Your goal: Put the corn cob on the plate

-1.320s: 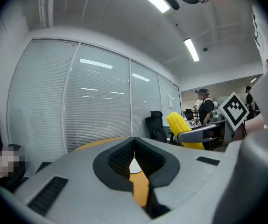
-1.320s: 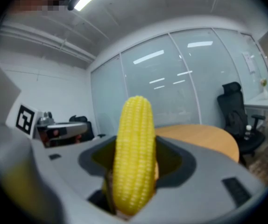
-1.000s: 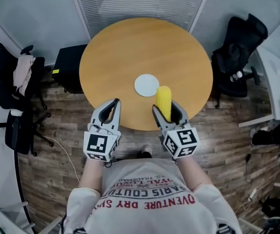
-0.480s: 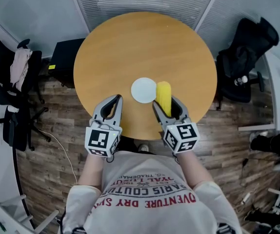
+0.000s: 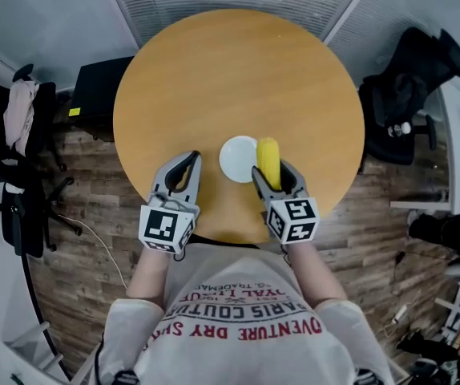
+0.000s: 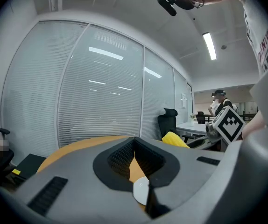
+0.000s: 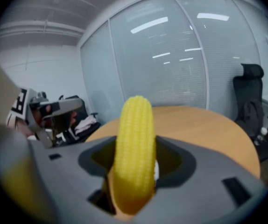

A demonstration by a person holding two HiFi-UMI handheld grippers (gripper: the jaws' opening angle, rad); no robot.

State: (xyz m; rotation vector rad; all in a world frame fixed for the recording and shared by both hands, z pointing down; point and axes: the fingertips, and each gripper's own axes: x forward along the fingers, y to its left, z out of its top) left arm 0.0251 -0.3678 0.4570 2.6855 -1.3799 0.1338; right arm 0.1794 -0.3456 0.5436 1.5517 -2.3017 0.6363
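Observation:
A yellow corn cob [image 5: 268, 159] sticks out forward from my right gripper [image 5: 270, 175], which is shut on it; in the right gripper view the corn cob [image 7: 135, 148] stands between the jaws. It hangs just over the right rim of a small white plate [image 5: 236, 159] on the round wooden table [image 5: 238, 70]. My left gripper [image 5: 190, 164] hovers left of the plate, shut, with nothing in it. Through the gap behind its closed tips, the left gripper view shows the plate [image 6: 141, 190], and further right the corn cob [image 6: 173, 138].
Black office chairs stand left [image 5: 14, 143] and right [image 5: 410, 70] of the table, and a black box [image 5: 94, 95] sits on the wood floor by its left edge. Glass walls with blinds [image 6: 96, 101] lie beyond. A person [image 6: 220, 104] stands far off.
Both grippers have moved forward over the table. The corn cob, earlier nearer me than the plate, now sits level with the plate's right rim.

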